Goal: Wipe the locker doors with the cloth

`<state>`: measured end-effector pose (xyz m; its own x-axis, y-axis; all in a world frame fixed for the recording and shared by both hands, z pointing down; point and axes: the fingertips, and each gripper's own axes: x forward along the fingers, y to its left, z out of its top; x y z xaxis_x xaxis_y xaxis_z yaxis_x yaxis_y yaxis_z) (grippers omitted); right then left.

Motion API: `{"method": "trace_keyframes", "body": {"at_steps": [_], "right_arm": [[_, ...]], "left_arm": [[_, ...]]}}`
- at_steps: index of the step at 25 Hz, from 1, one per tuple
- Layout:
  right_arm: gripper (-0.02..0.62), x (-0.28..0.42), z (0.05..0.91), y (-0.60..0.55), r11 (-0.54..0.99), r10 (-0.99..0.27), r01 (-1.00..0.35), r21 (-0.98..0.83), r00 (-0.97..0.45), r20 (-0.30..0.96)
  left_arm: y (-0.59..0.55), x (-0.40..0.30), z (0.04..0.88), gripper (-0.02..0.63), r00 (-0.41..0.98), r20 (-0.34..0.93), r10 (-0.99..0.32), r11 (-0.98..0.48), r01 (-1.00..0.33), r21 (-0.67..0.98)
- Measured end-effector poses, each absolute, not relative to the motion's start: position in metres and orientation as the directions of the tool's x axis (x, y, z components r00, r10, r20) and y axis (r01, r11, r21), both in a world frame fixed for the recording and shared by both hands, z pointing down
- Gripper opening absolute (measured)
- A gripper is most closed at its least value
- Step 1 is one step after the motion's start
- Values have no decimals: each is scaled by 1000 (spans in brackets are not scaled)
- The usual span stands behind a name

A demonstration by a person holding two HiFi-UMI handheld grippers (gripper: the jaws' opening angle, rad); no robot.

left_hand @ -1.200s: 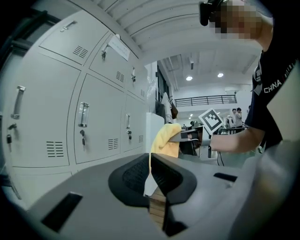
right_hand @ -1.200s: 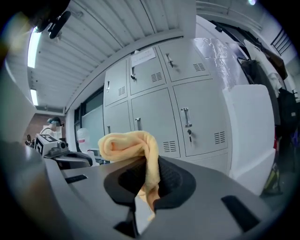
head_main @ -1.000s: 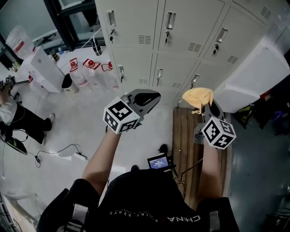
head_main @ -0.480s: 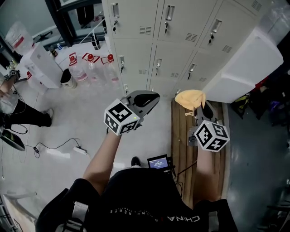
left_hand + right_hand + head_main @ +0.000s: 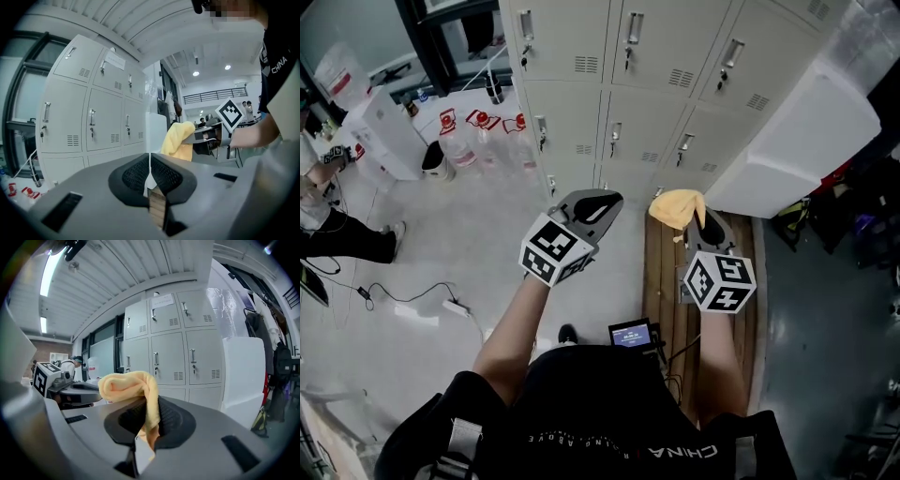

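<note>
Pale grey metal locker doors [image 5: 647, 103] up ahead, both grippers held short of them.
Crumpled yellow cloth [image 5: 677, 208] is pinched tight in the right gripper [image 5: 701, 223], over a brown slatted wooden platform [image 5: 667, 281]; left gripper [image 5: 596, 202] has its jaws pressed together on nothing.
</note>
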<state>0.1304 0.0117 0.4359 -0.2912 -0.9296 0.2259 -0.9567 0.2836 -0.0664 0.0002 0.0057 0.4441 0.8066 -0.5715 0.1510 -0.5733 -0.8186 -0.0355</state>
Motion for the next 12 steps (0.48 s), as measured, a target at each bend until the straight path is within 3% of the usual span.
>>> {"method": "trace_keyframes", "body": {"at_steps": [5,12], "right_arm": [[61,142,439,9,289,-925,-956,-46,-291,243],[61,150,435,5,302,-924,-952,-46,-304,233]], "left_arm": [[1,8,444,28,766,161,-623,-782,-617,-90],[6,20,437,28,801,119,-587,-809,-586,-44]]}}
